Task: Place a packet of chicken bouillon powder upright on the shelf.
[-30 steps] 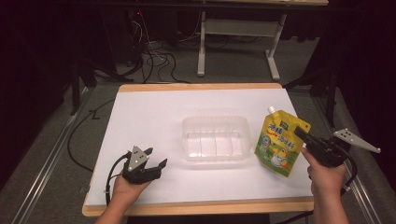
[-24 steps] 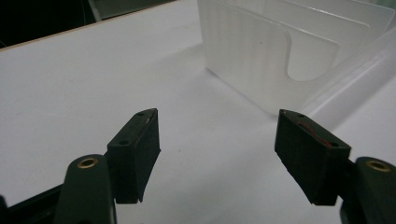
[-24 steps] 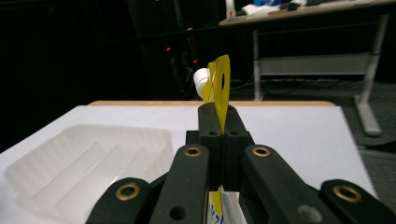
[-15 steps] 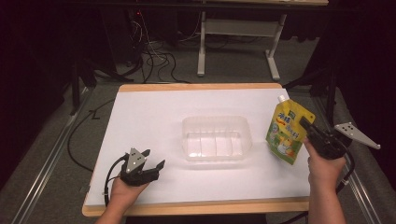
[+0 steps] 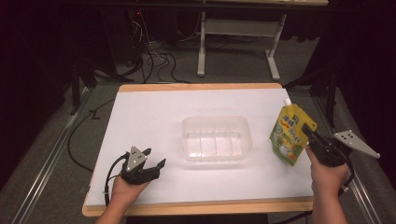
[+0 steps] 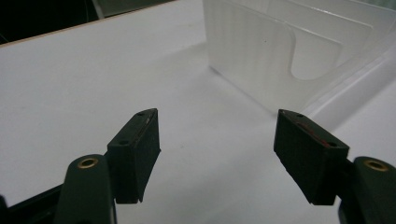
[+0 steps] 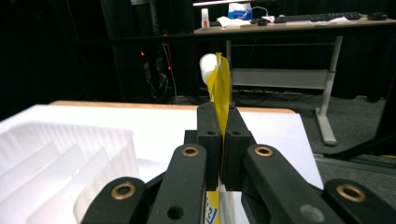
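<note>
A yellow and green spouted drink pouch (image 5: 288,135) hangs above the table's right edge, with my right gripper (image 5: 310,131) shut on its side. In the right gripper view the pouch (image 7: 220,81) stands edge-on between the closed jaws of that gripper (image 7: 221,122), white cap at the top. A clear plastic container (image 5: 216,138) with ribbed dividers sits at the middle of the white table cover. My left gripper (image 5: 154,159) rests near the front left, open, nothing between its fingers. In the left gripper view it (image 6: 217,140) points toward the container's wall (image 6: 280,56).
The white cover (image 5: 154,116) lies on a wood-edged table (image 5: 196,86). Cables (image 5: 154,60) and a desk frame (image 5: 238,32) stand on the floor behind it. A metal rail (image 5: 42,163) runs along the floor at the left.
My right gripper has carried the pouch rightward, away from the container toward the table's right edge. The left gripper has stayed in place.
</note>
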Action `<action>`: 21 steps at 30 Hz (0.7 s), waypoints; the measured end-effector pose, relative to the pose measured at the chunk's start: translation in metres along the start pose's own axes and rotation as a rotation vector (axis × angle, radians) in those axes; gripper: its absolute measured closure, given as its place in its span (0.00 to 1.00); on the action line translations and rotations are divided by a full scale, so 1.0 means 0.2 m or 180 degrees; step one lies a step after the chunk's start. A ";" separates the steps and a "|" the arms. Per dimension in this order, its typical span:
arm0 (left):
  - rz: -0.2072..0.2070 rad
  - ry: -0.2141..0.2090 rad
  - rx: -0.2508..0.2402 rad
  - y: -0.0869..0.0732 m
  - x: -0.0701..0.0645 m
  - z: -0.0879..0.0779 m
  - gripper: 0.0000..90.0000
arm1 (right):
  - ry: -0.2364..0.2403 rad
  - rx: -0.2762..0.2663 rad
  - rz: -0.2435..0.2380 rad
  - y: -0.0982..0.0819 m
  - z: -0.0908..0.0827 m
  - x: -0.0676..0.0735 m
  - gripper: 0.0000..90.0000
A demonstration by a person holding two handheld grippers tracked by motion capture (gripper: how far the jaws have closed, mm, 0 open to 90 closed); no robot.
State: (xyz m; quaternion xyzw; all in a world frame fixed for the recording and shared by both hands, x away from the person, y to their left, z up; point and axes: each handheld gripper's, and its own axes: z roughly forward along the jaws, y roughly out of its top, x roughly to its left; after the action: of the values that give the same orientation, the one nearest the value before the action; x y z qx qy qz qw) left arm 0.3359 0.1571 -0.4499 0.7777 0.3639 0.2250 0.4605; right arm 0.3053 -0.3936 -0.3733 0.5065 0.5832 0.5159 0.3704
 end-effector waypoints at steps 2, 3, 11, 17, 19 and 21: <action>0.0006 -0.0026 -0.0008 0.01 0.00 0.01 0.36 | -0.0030 0.0041 -0.0024 -0.03 -0.04 0.00 0.99; 0.0006 -0.0026 -0.0008 0.01 0.00 0.01 0.36 | -0.0030 0.0041 -0.0024 -0.03 -0.04 0.00 0.99; -0.0018 -0.0070 -0.0030 0.02 -0.01 0.02 0.40 | -0.0034 0.0099 -0.0035 -0.06 -0.08 0.01 0.97; -0.0085 -0.0081 0.0013 0.03 0.00 0.06 0.48 | 0.0019 0.0244 -0.0073 -0.10 -0.06 0.05 0.83; -0.0122 -0.0077 0.0003 0.04 0.00 0.08 0.54 | 0.0028 0.0323 -0.0033 -0.13 -0.04 0.04 0.76; -0.0145 -0.0085 -0.0009 0.05 0.00 0.09 0.58 | 0.0031 0.0378 -0.0019 -0.14 -0.03 0.03 0.75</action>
State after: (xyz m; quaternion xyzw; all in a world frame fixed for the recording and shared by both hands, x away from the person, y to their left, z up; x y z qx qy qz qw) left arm 0.3526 0.1443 -0.4501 0.7716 0.3750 0.2045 0.4714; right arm 0.2919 -0.3874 -0.3988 0.5233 0.6161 0.4818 0.3383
